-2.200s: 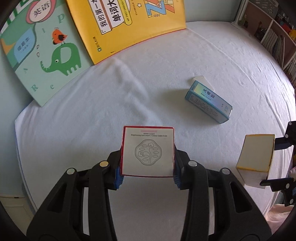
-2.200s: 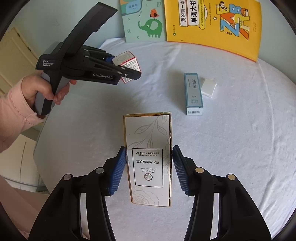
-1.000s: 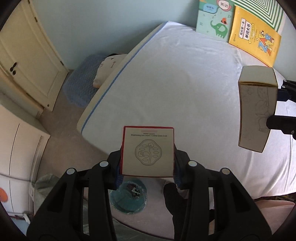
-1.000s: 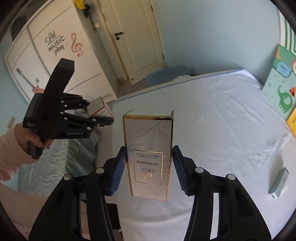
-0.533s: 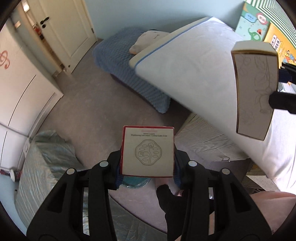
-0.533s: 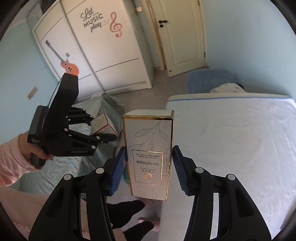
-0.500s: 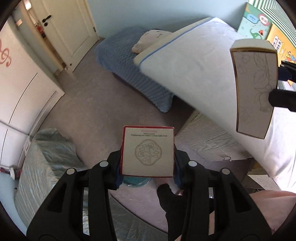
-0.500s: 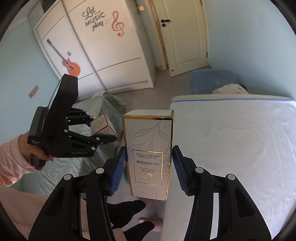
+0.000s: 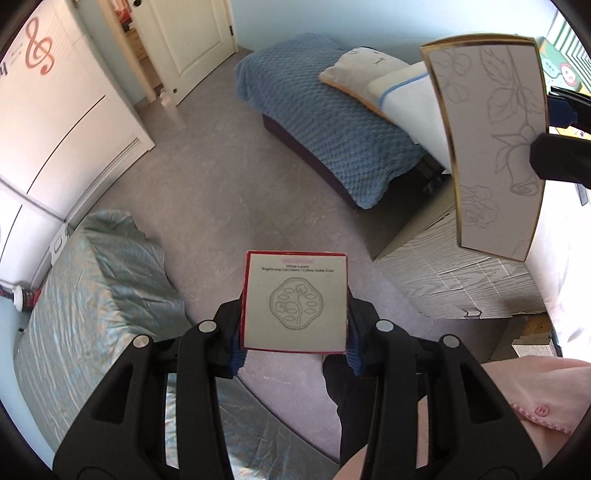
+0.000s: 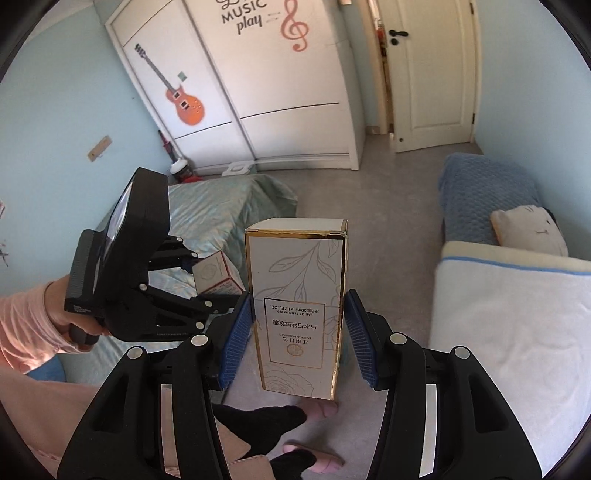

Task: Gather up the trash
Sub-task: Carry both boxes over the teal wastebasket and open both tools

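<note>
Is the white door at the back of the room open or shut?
Open a bit. The white door stands ajar, with a gap beside it showing another room.

This is a bedroom in a home, likely a child's. A white sliding wardrobe (image 10: 266, 85) carries decals of an orange electric guitar (image 10: 181, 99), a red treble clef (image 10: 295, 24) and the words "MUSIC play". A panelled cream door (image 10: 432, 74) stands in a pale blue wall (image 10: 48, 110) above a grey floor (image 9: 221, 177). A bed with a white sheet (image 10: 513, 325) sits beside a low blue quilted bench (image 9: 332, 122) bearing a cat-face cushion (image 10: 528, 229), and a children's picture book (image 9: 554, 66) leans behind the bed.
</note>
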Demonstrator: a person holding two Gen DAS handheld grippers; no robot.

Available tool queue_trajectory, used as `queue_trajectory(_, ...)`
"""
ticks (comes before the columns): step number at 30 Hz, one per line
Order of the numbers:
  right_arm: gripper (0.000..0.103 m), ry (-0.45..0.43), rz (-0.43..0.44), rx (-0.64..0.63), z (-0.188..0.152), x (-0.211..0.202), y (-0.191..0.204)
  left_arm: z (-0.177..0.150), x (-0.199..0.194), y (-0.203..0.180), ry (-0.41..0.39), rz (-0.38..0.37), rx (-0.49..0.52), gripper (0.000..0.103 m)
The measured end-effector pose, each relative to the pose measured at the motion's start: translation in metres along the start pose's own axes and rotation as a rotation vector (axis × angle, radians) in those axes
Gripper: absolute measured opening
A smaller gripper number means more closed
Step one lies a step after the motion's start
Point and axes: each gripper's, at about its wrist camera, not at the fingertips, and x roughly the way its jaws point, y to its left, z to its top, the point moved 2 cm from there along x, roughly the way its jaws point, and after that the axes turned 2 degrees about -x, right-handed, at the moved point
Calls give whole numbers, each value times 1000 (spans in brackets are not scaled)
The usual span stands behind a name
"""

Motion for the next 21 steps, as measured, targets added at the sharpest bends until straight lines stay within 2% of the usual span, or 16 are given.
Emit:
queue_trajectory(10, 52, 53, 49, -65, 21, 38, 25, -18, 6, 36, 16, -5, -79, 39)
queue_trajectory(21, 52, 94, 88, -103, 27, 63, 45, -39, 7, 63, 23, 10, -139, 39)
